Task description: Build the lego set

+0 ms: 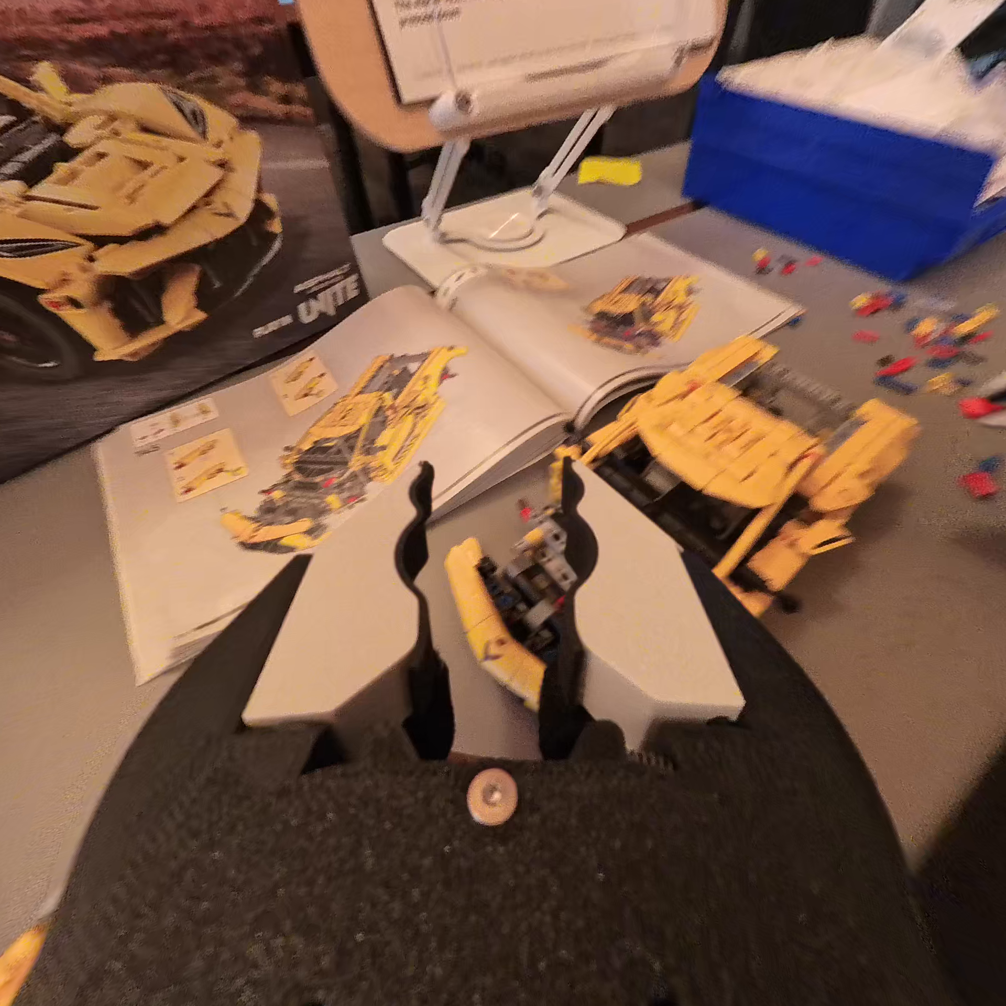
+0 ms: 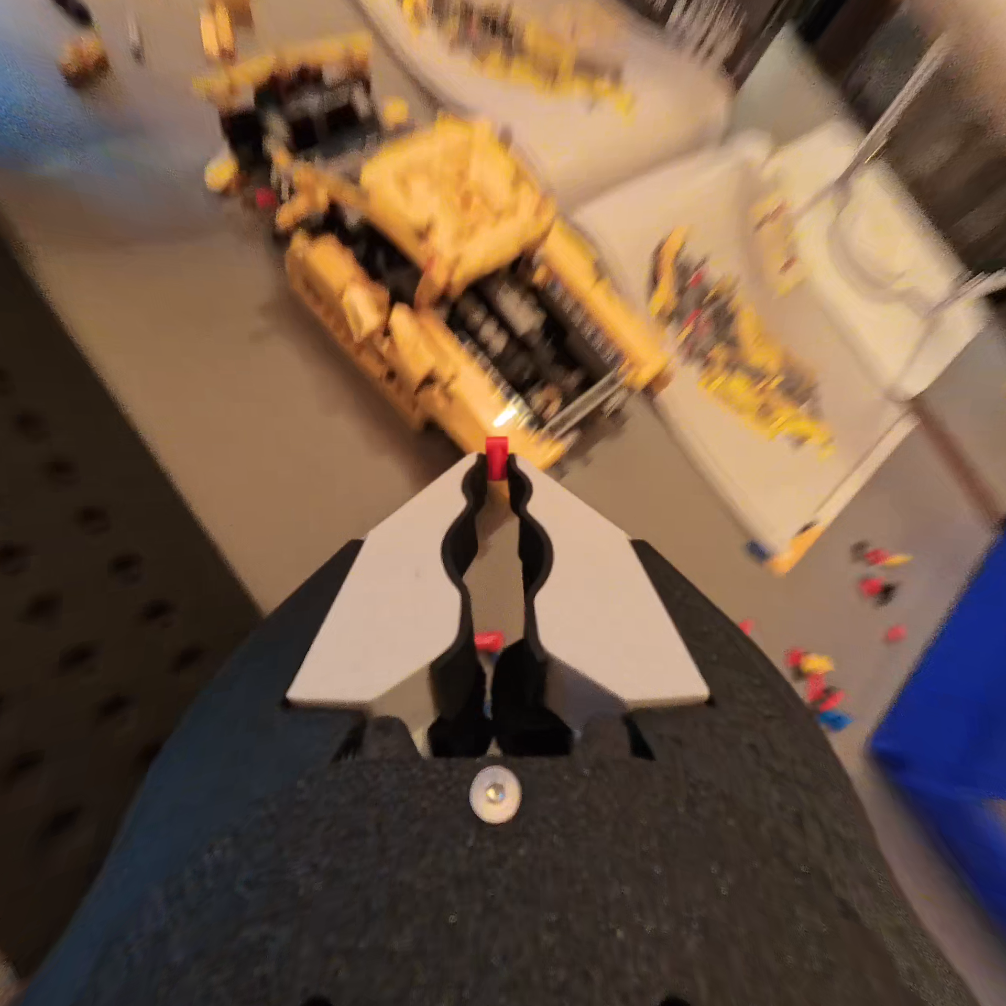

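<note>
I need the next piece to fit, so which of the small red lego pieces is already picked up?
The small red lego piece pinched in the right gripper; the others lie loose on the table.

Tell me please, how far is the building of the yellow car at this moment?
Done: a large yellow car body stands assembled on the table beside the open instruction book.
In hand: the right tool pinches a small red piece; the left tool is open over a smaller yellow subassembly.
Left: that subassembly lies apart from the body, and loose pieces remain scattered.
</note>
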